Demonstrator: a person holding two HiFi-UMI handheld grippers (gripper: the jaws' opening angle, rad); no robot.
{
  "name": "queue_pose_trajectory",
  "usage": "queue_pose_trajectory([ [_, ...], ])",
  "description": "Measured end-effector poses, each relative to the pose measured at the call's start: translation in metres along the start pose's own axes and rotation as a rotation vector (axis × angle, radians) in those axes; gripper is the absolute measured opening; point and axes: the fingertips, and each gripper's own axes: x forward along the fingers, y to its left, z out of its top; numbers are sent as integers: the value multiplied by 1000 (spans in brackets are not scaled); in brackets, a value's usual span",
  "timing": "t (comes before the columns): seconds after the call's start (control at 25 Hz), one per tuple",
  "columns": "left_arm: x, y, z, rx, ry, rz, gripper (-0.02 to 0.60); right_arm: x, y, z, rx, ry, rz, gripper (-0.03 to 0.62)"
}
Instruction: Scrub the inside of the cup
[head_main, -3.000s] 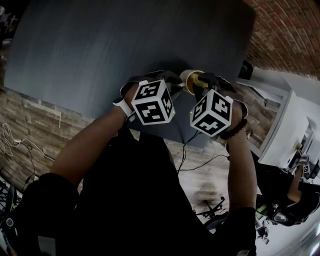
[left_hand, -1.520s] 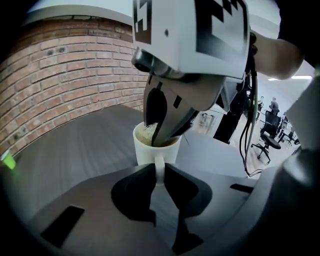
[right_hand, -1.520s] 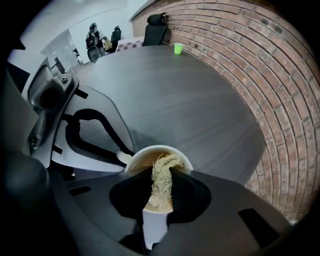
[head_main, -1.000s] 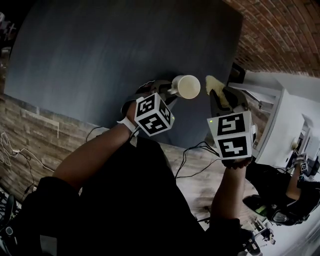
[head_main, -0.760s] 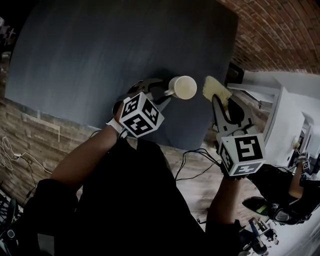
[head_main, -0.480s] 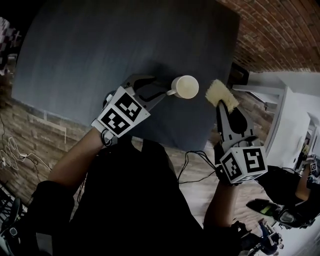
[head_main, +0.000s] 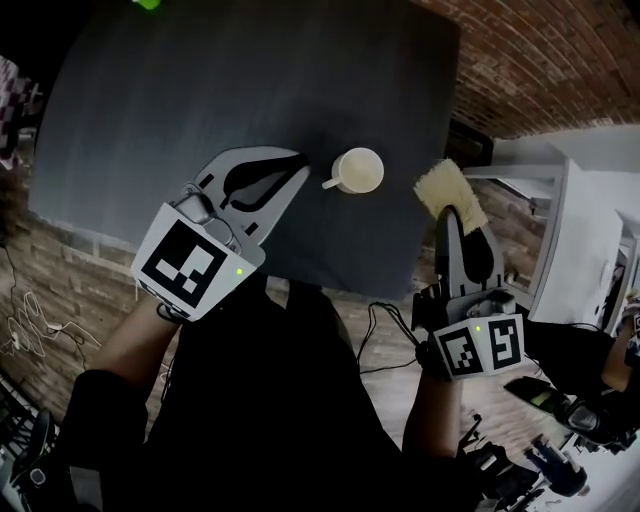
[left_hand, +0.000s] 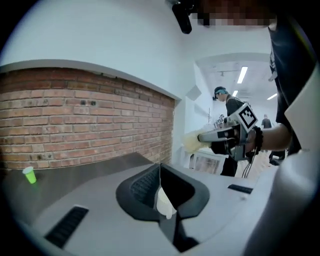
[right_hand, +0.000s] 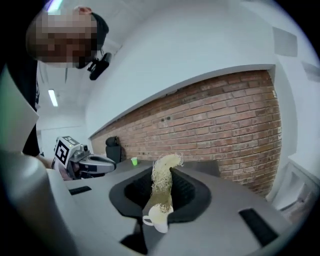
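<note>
A cream cup (head_main: 358, 170) stands upright on the dark table (head_main: 200, 80), handle toward the left, with nothing gripping it. My left gripper (head_main: 298, 166) hangs above the table just left of the cup; its jaws have just been closing and now meet with nothing between them. In the left gripper view the cup (left_hand: 164, 202) shows below the shut left gripper (left_hand: 160, 169). My right gripper (head_main: 451, 213) is right of the cup, past the table's edge, shut on a yellow scrubbing sponge (head_main: 449, 193). The sponge (right_hand: 162, 180) stands between the right gripper's (right_hand: 167, 172) jaws, with the cup (right_hand: 157, 217) below.
A small green cup (head_main: 148, 3) sits at the table's far edge. A brick wall (head_main: 540, 50) runs behind and to the right. White furniture (head_main: 590, 230) stands to the right, a black object (head_main: 470, 145) beside the table corner, and cables (head_main: 385, 325) trail over the floor.
The left gripper let go of the cup's handle, rose and drew back to the left, and its jaws shut. The right gripper rolled and pulled back to the right with the sponge.
</note>
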Motion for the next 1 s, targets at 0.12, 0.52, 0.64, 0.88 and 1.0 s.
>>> queue_pose_trajectory([
  [0.12,0,-11,28,-5,-74,-12,23,-7,8,11,7,-61,16,83],
  [0.52,12,-38,32,-37,-36,-59,25,-20,16,33,-24,-139,32,83],
  [0.64,17,-30,30,-67,-34,-47,25,-17,12,35,-29,-141,29,83],
  [0.88,13,-13,24,-79,-47,-28,25,-8,21,27,-29,-117,44,83],
  [1.0,11,-8,20,-87,-41,-24,25,-2,24,27,-17,-115,55,83],
])
